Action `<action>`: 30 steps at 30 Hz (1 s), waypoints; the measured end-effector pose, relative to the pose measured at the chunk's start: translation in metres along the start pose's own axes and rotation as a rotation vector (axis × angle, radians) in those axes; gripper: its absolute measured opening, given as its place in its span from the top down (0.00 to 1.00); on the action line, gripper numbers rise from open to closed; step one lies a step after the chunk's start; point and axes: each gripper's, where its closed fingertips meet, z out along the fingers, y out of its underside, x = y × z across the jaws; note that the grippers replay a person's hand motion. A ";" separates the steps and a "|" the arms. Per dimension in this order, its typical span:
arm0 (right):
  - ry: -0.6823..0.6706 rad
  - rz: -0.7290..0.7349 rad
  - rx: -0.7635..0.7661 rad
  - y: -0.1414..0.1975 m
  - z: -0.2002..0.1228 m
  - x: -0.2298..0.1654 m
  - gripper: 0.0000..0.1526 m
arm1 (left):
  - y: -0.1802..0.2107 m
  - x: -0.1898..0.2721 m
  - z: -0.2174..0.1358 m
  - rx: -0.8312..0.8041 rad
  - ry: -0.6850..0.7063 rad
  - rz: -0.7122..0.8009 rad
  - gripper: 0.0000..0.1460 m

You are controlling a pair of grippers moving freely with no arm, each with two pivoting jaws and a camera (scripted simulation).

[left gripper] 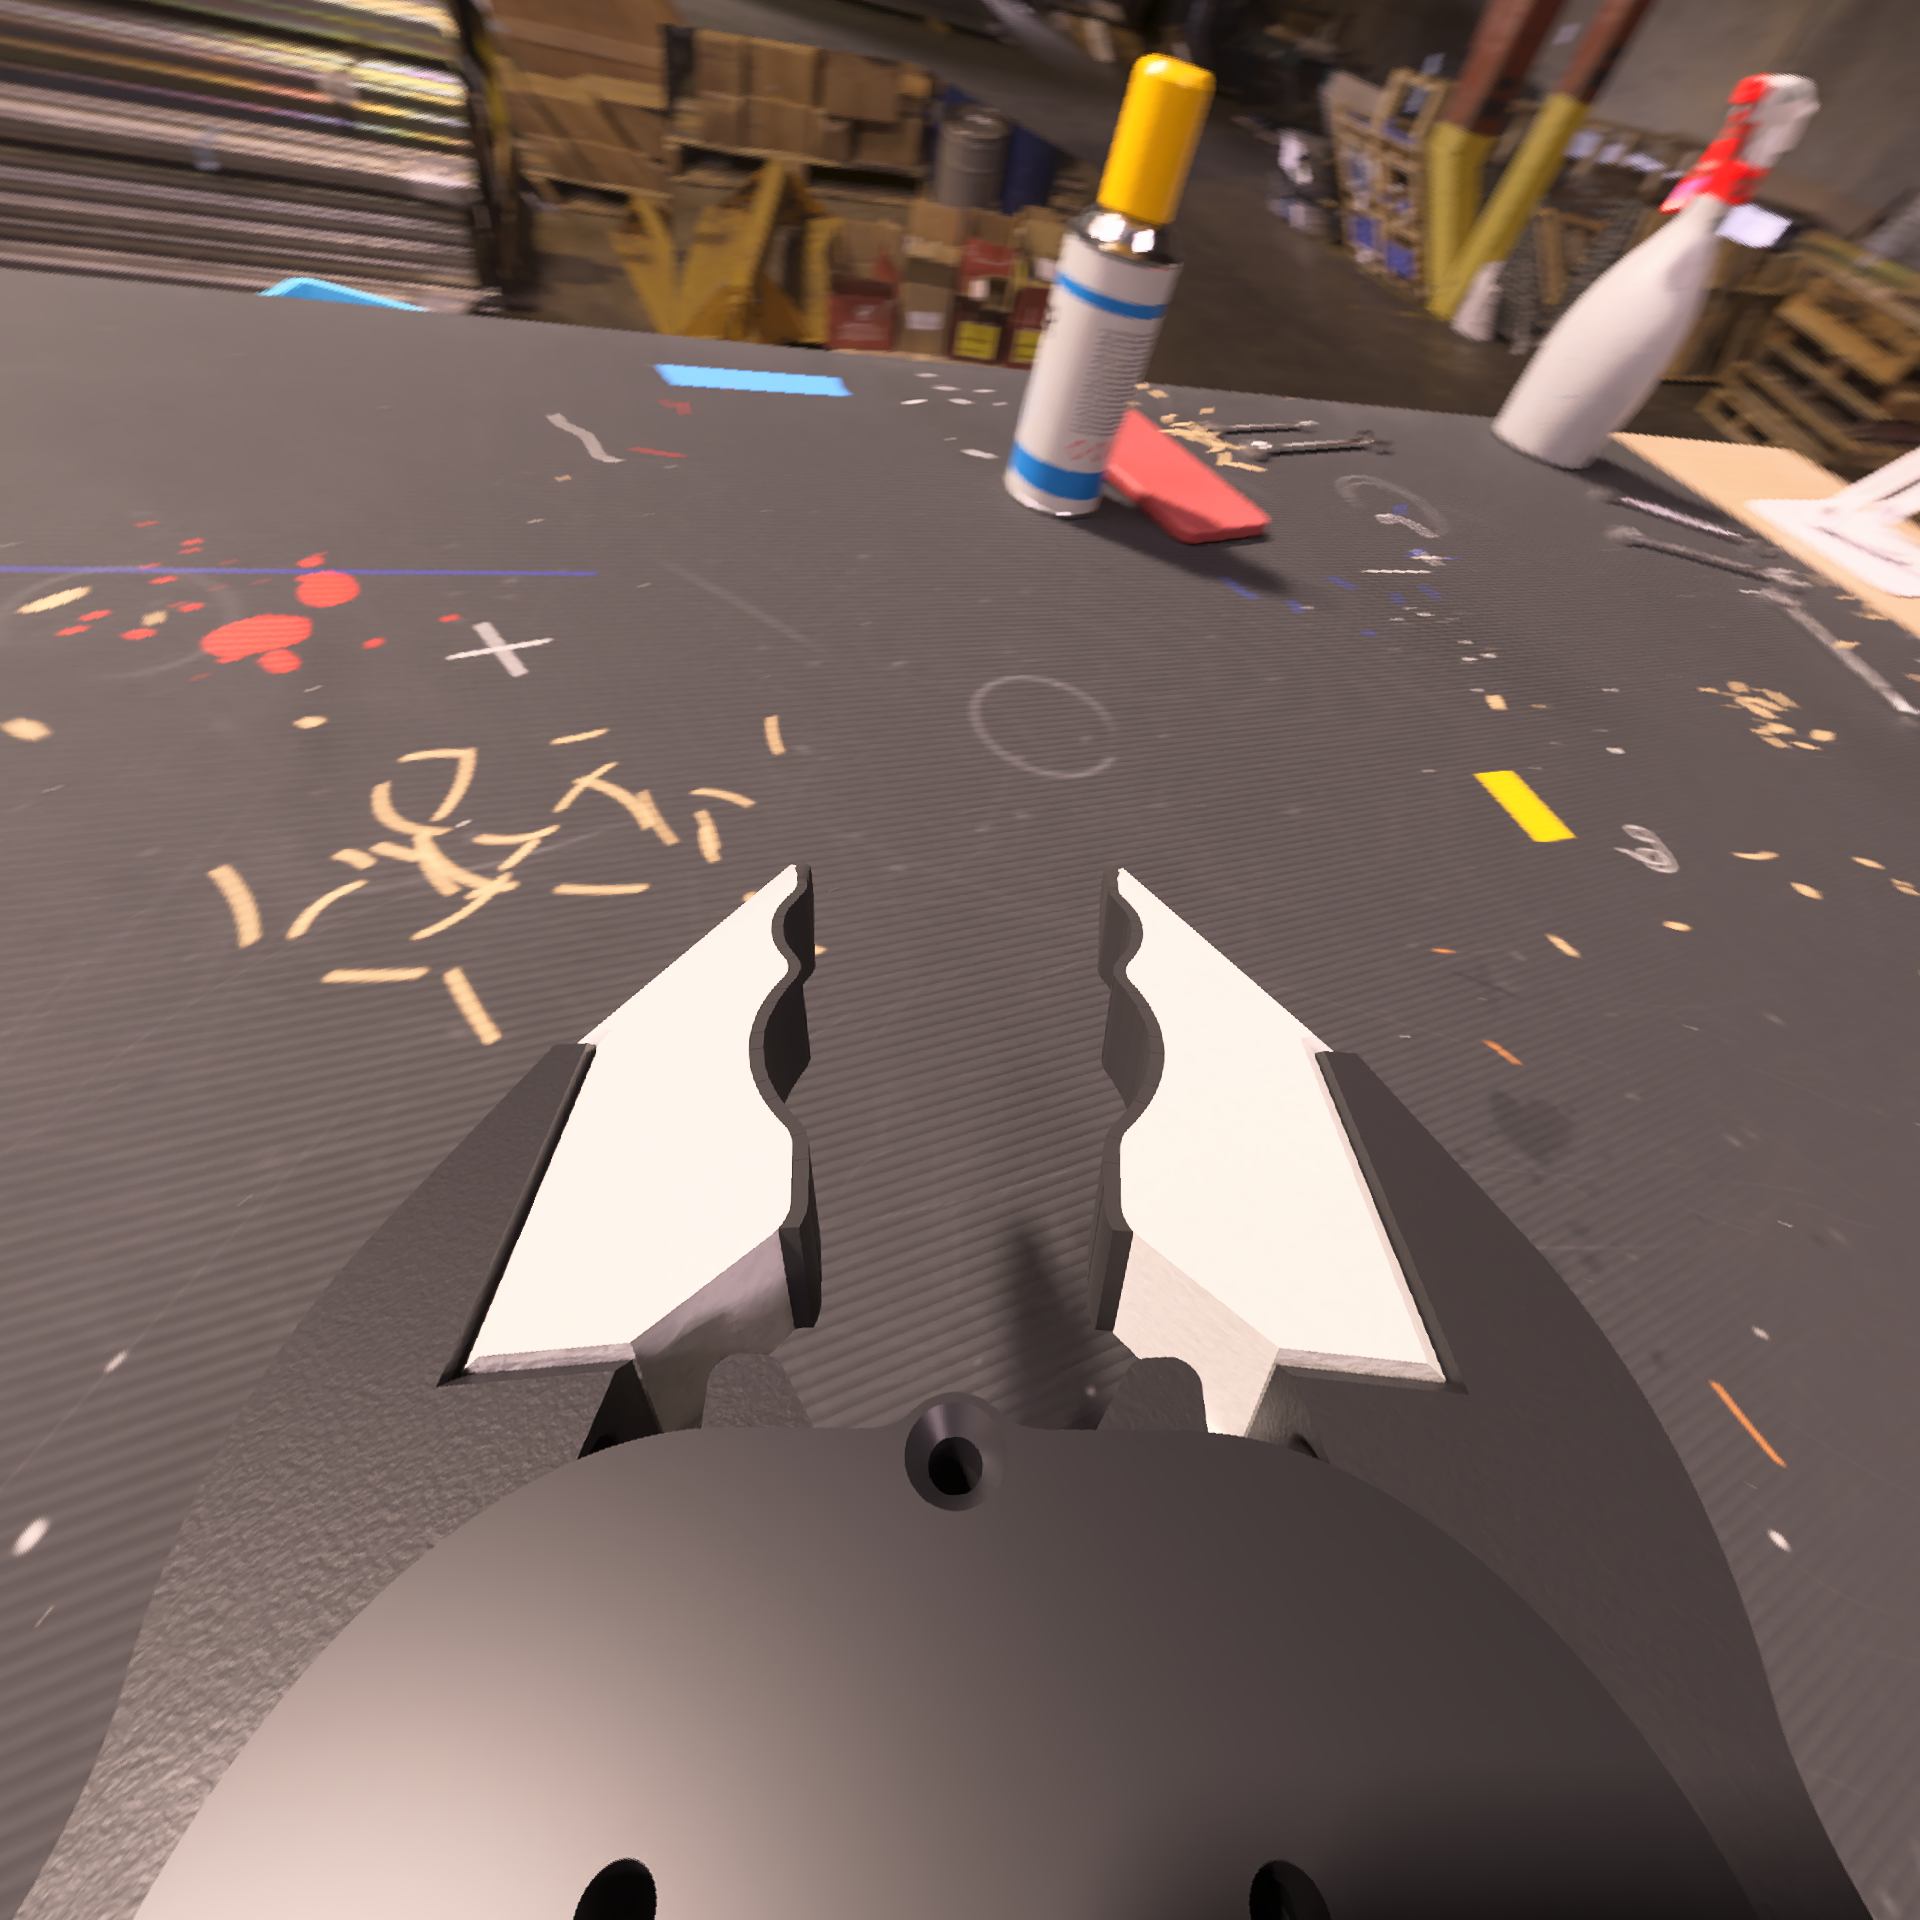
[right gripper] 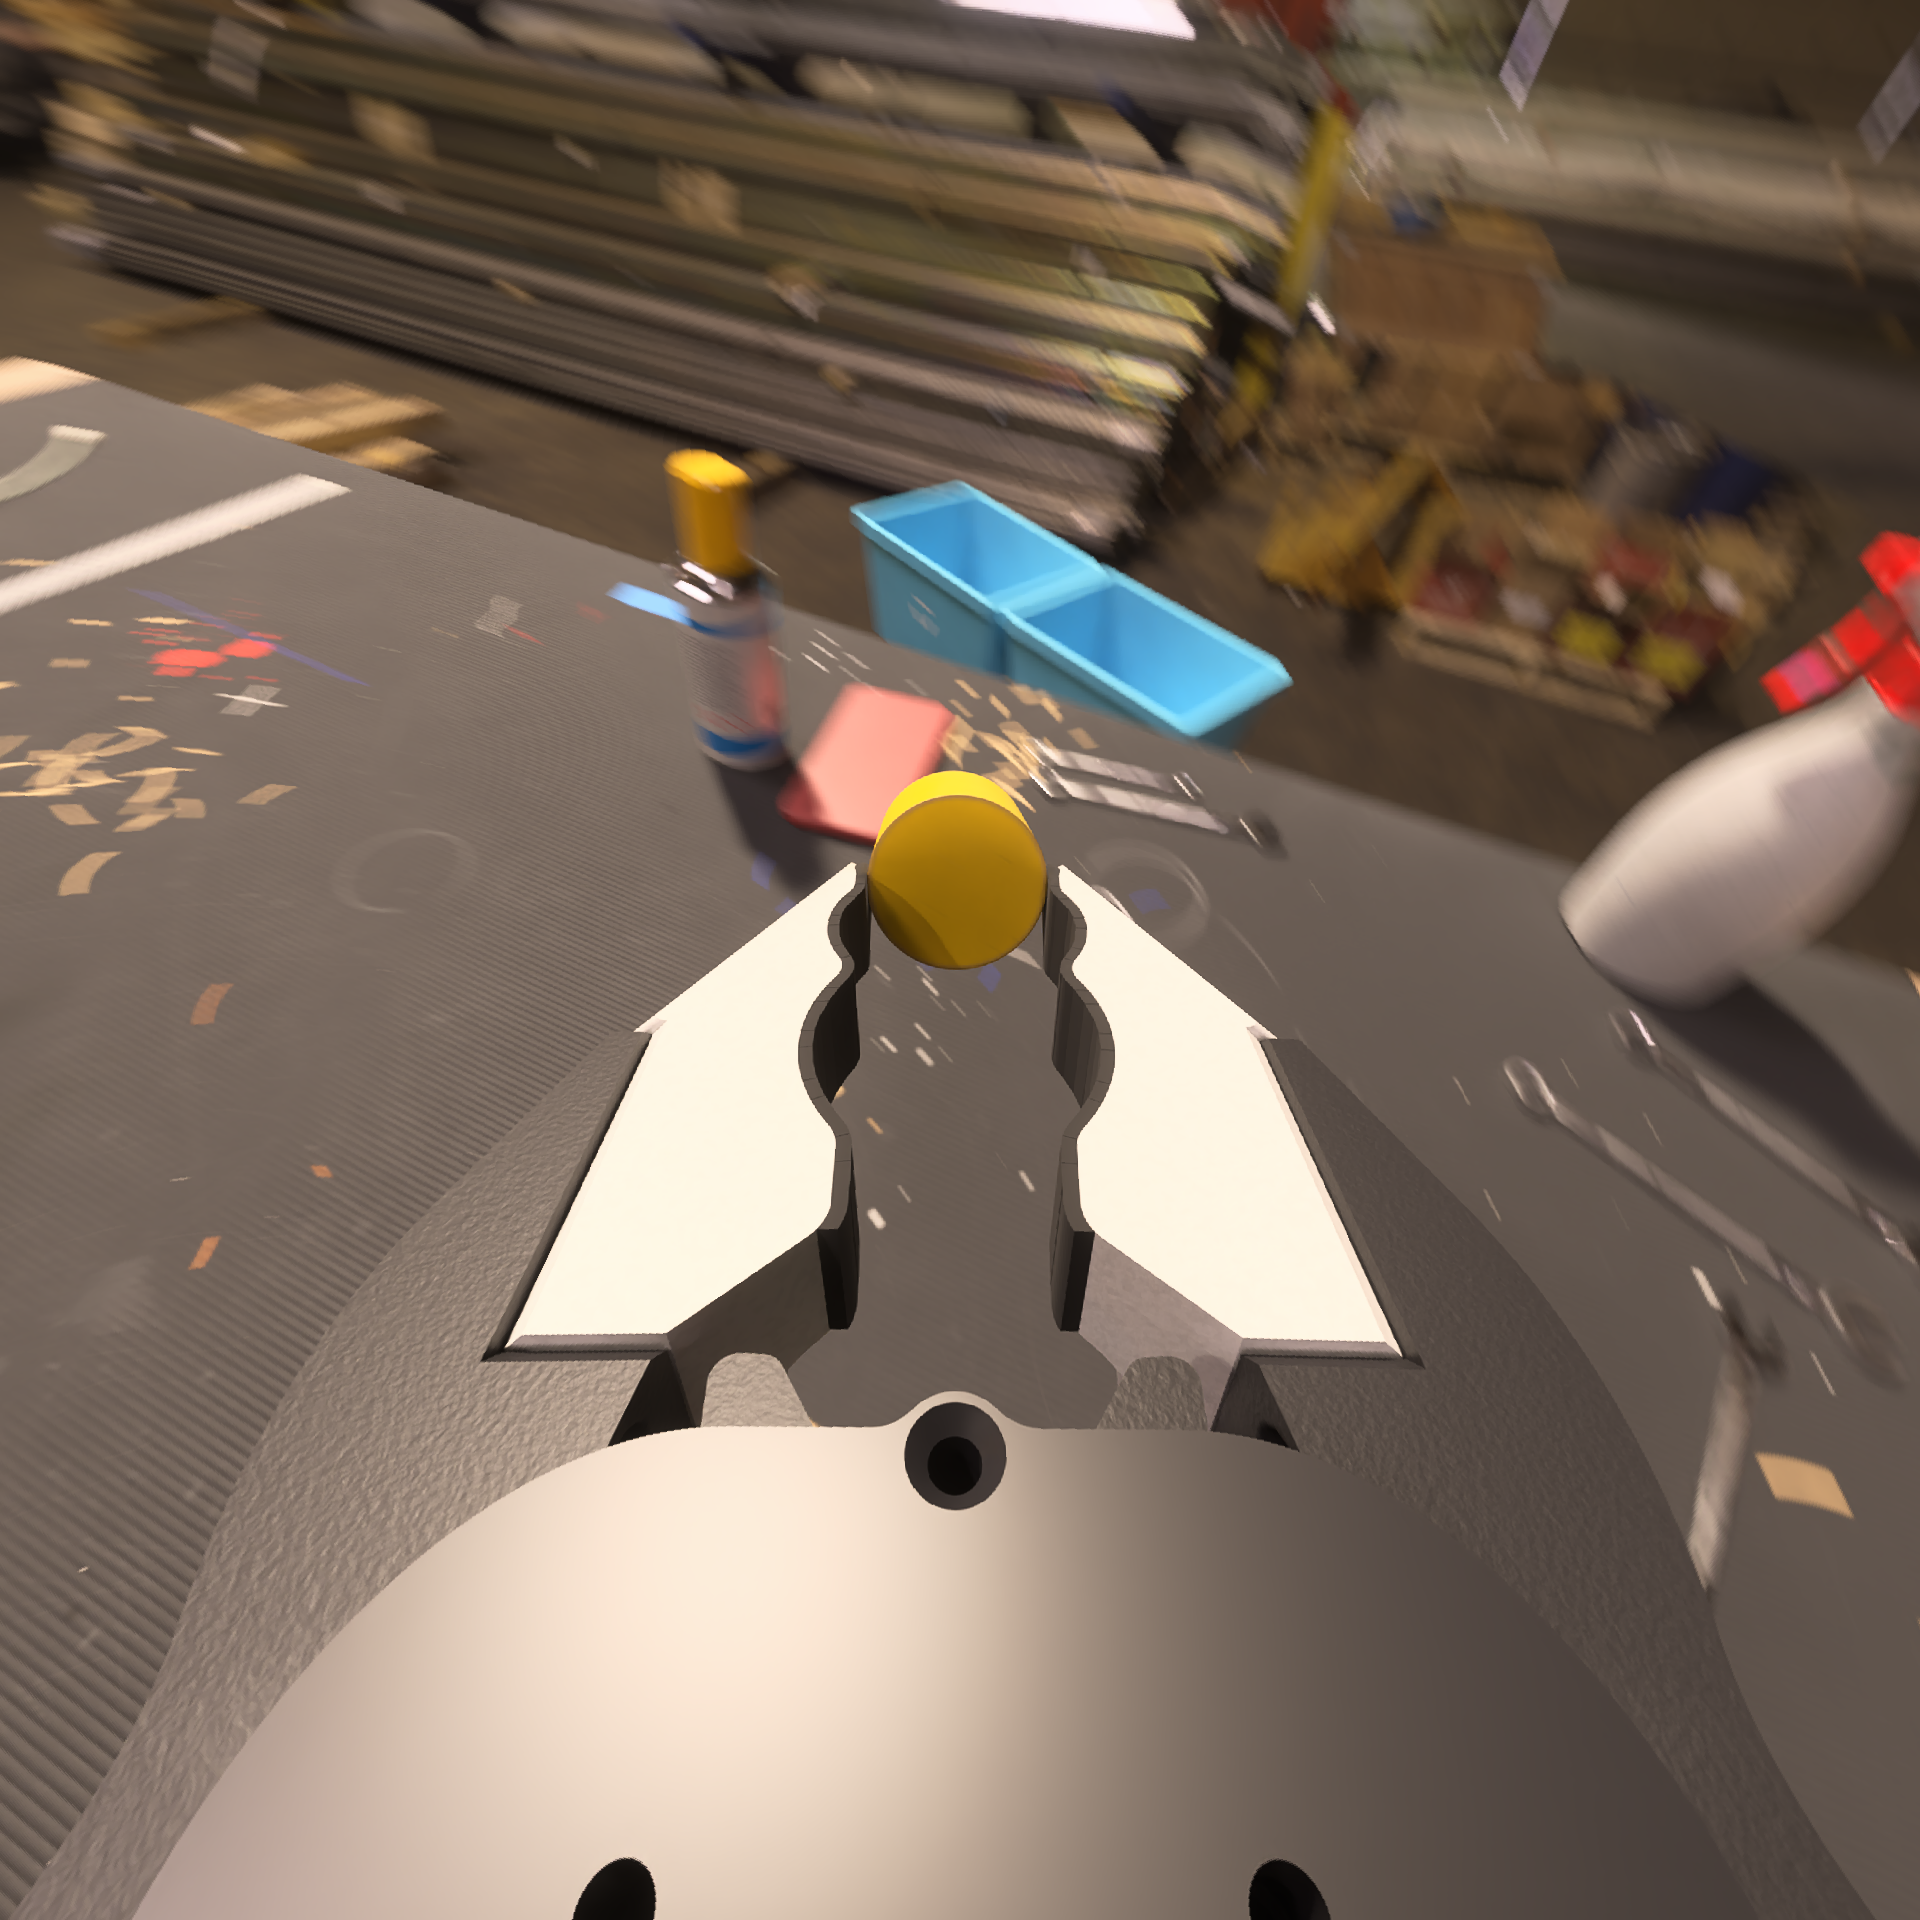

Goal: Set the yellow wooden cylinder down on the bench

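Note:
The yellow wooden cylinder point(right gripper: 956, 871) is gripped between the very tips of my right gripper point(right gripper: 956, 885), its round end face towards the camera. It sits above the dark grey bench point(right gripper: 416, 1039), just in front of a red block point(right gripper: 868, 764). My left gripper point(left gripper: 958, 878) is open and empty, low over the bench point(left gripper: 935, 644), with nothing between its fingers. The cylinder does not show in the left wrist view.
A spray can with a yellow cap point(left gripper: 1101, 301) point(right gripper: 727, 623) stands beside the red block point(left gripper: 1184, 483). A white spray bottle with a red trigger point(left gripper: 1621, 312) point(right gripper: 1756, 842) stands to the right. A blue two-part bin point(right gripper: 1070, 613) lies at the far edge. Wrenches point(right gripper: 1132, 790) and wood shavings lie about.

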 end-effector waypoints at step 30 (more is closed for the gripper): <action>0.265 0.288 -1.085 0.257 0.019 0.086 0.79 | 0.015 -0.015 0.012 -0.080 -0.104 0.069 0.61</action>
